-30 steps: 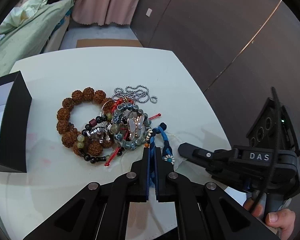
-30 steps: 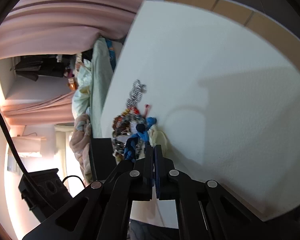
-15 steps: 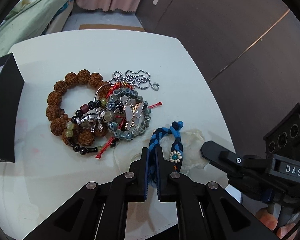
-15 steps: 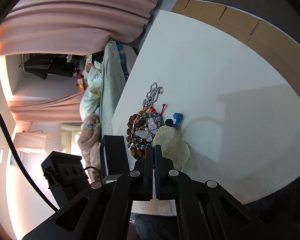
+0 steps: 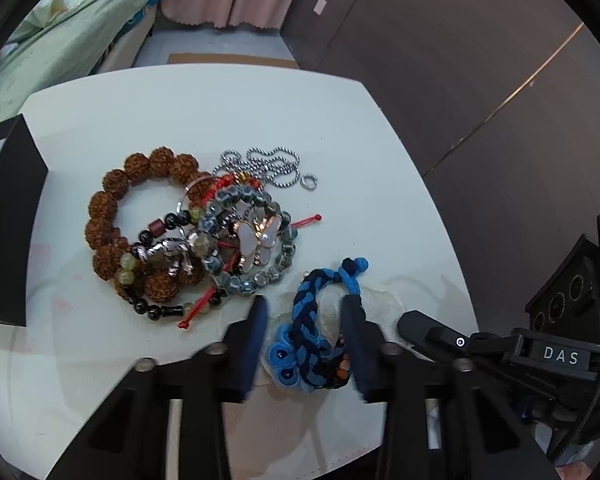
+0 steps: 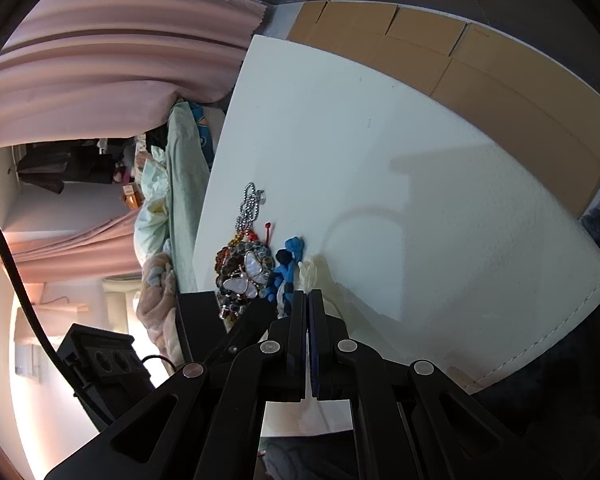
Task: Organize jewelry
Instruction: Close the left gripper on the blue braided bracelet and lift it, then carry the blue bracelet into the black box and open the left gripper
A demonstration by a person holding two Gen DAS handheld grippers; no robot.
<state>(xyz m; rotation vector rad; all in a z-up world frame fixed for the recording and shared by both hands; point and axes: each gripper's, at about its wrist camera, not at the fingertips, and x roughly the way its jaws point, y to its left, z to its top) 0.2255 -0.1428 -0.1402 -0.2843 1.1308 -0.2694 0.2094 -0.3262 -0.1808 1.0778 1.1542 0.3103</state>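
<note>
At six o'clock on the white table [image 5: 236, 112], the left gripper [image 5: 303, 320] has just spread open, releasing the blue braided bracelet [image 5: 312, 332] onto a translucent pouch [image 5: 380, 300], apart from the pile; the right gripper [image 6: 308, 300] stays closed, seemingly empty.

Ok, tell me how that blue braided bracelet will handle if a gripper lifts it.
The blue braided bracelet looks like soft woven cord, so it will probably sag and dangle from wherever it is pinched. It is likely light. Its fabric surface should grip rather than slip, and lying apart from the beaded pile, it probably won't snag.
</note>
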